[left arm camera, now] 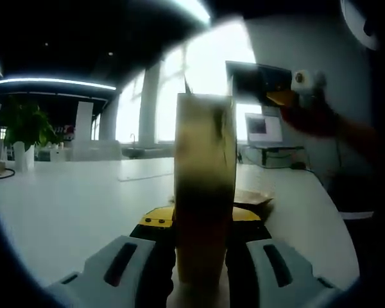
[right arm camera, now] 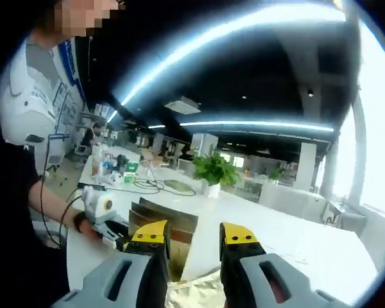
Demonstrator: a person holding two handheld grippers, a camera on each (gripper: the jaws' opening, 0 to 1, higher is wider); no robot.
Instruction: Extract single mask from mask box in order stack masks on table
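My left gripper [left arm camera: 202,221] is shut on the mask box [left arm camera: 204,167], a tall tan carton that stands upright between its yellow-tipped jaws on the white table [left arm camera: 77,205]. In the right gripper view the same box [right arm camera: 178,226] shows with its brown flaps open, held by the left gripper [right arm camera: 115,239] in a person's hand. My right gripper [right arm camera: 194,239] hovers just behind the box, its jaws apart. A pale crinkled sheet [right arm camera: 194,292], perhaps a mask, lies low between the jaws; contact is unclear. The right gripper [left arm camera: 295,90] also hangs high to the right of the box.
The person [right arm camera: 25,160] stands at the table's left side. A potted plant [right arm camera: 213,172] and cables [right arm camera: 157,186] sit further along the table. A laptop [left arm camera: 264,128] stands on a desk at the back right, and another plant [left arm camera: 24,125] at the far left.
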